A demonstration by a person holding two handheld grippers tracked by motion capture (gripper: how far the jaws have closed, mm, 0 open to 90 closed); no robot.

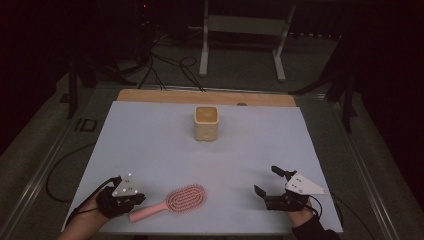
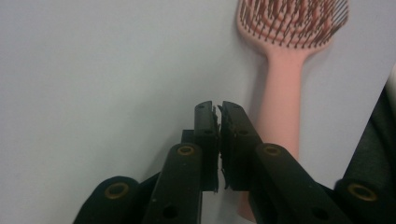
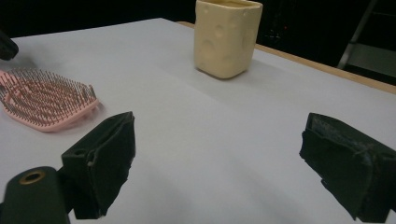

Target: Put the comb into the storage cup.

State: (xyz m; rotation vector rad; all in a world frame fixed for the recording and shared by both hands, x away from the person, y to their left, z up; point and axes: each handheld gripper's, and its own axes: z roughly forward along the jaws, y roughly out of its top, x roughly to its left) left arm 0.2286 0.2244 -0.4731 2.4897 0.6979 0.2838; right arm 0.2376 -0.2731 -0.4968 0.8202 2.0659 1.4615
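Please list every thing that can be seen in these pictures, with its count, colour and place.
hairbrush: one, pink, bristles up, near edge of the table, beside the left gripper
cup: one, cream yellow, upright, far middle of the table
table cover: one, pale blue-grey, over a wooden table
metal stand: one, light grey, on the floor behind the table
left gripper: one, black, jaws nearly shut, holding nothing
right gripper: one, black, jaws wide open, holding nothing

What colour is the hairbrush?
Pink, handle and head alike; the hairbrush shows best in the left gripper view.
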